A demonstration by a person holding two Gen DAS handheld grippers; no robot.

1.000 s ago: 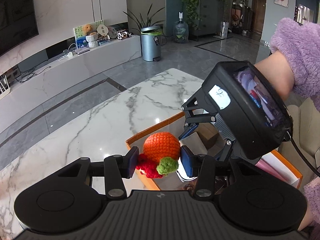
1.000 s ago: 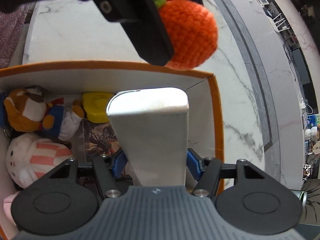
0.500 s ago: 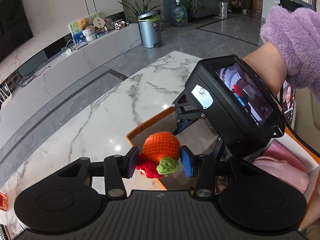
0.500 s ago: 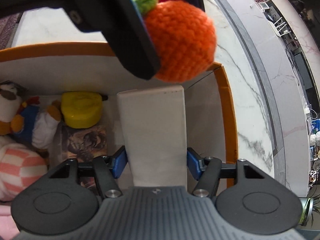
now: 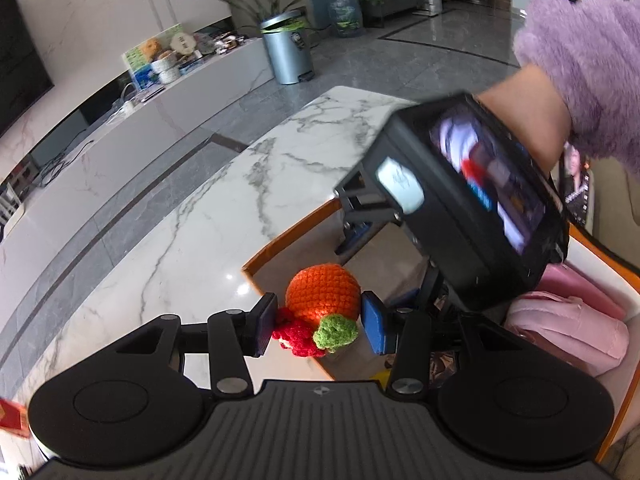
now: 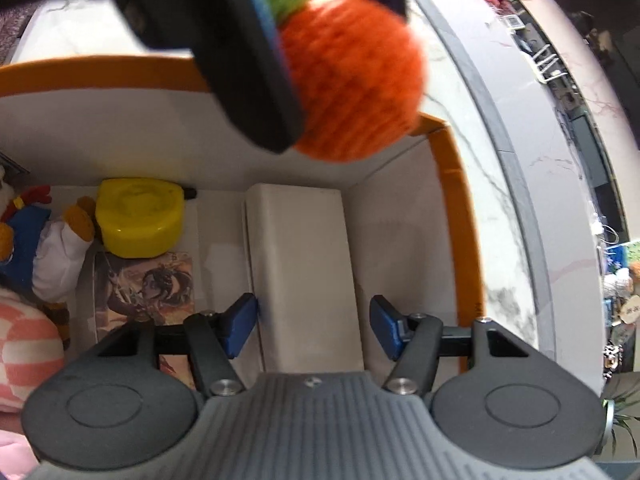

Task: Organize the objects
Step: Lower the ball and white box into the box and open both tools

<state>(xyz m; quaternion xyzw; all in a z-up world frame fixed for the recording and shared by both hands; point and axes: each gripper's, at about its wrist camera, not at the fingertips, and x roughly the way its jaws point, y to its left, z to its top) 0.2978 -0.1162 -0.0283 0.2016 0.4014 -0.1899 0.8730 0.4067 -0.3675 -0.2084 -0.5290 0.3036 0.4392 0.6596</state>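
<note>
Orange yarn ball (image 5: pixel 322 292) pinched in left gripper (image 5: pixel 318 330), up over corner of orange box (image 5: pixel 280 242). White block (image 6: pixel 304 276) down inside box, between spread fingers of right gripper (image 6: pixel 312 324), right pad (image 6: pixel 382 326) apart. Toys at left cut off.

Right gripper (image 6: pixel 313 326): pads spread, a gap visible on the right side of the white box (image 6: pixel 298 276), the left pad at its edge. The box is seen lying in the corner of the orange-rimmed bin (image 6: pixel 456 216). A yellow container (image 6: pixel 140 218), a picture card (image 6: pixel 146 286) and a plush duck (image 6: pixel 44 240) are noted alongside. The crocheted orange (image 6: pixel 356 96) is held above the rim by the left gripper (image 6: pixel 320 12).
</note>
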